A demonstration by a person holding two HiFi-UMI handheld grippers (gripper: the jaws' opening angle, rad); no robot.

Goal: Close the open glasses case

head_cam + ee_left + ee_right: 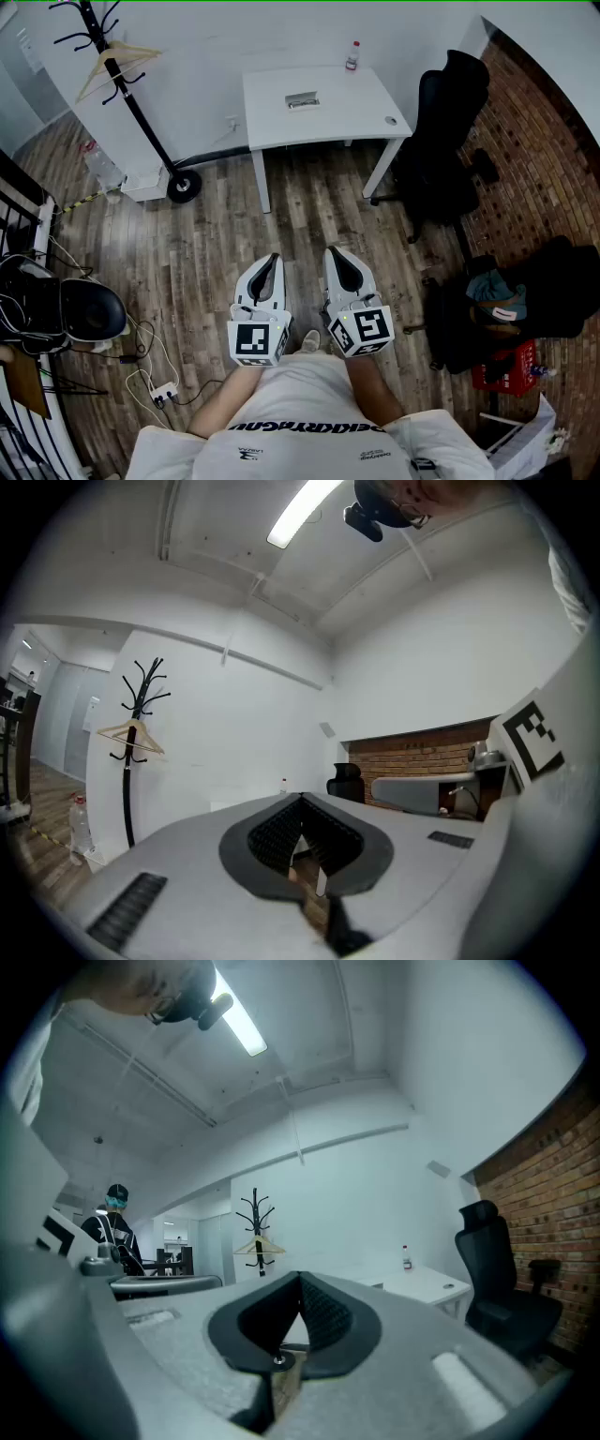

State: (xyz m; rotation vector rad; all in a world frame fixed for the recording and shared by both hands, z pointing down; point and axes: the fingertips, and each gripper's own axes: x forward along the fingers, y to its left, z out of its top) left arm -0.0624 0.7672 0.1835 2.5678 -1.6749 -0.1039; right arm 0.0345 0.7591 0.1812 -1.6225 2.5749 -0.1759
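Note:
The glasses case (pixel 302 100) is a small grey shape lying on the white table (pixel 328 117) at the far side of the room; it is too small to tell whether its lid is up. Both grippers are held close to the person's body, far from the table, over the wooden floor. My left gripper (pixel 273 260) and my right gripper (pixel 335 253) point toward the table, jaws closed tip to tip with nothing between them. Neither gripper view shows the case; the left gripper (pixel 300 801) and the right gripper (pixel 300 1279) each have their tips meeting.
A small bottle (pixel 352 54) stands at the table's back edge, also seen as the bottle (pixel 406 1258). A black coat rack (pixel 131 94) with a hanger stands left of the table, a black office chair (pixel 450 141) to its right. Cables and a power strip (pixel 161 392) lie at left. A person (pixel 112 1227) stands in the distance.

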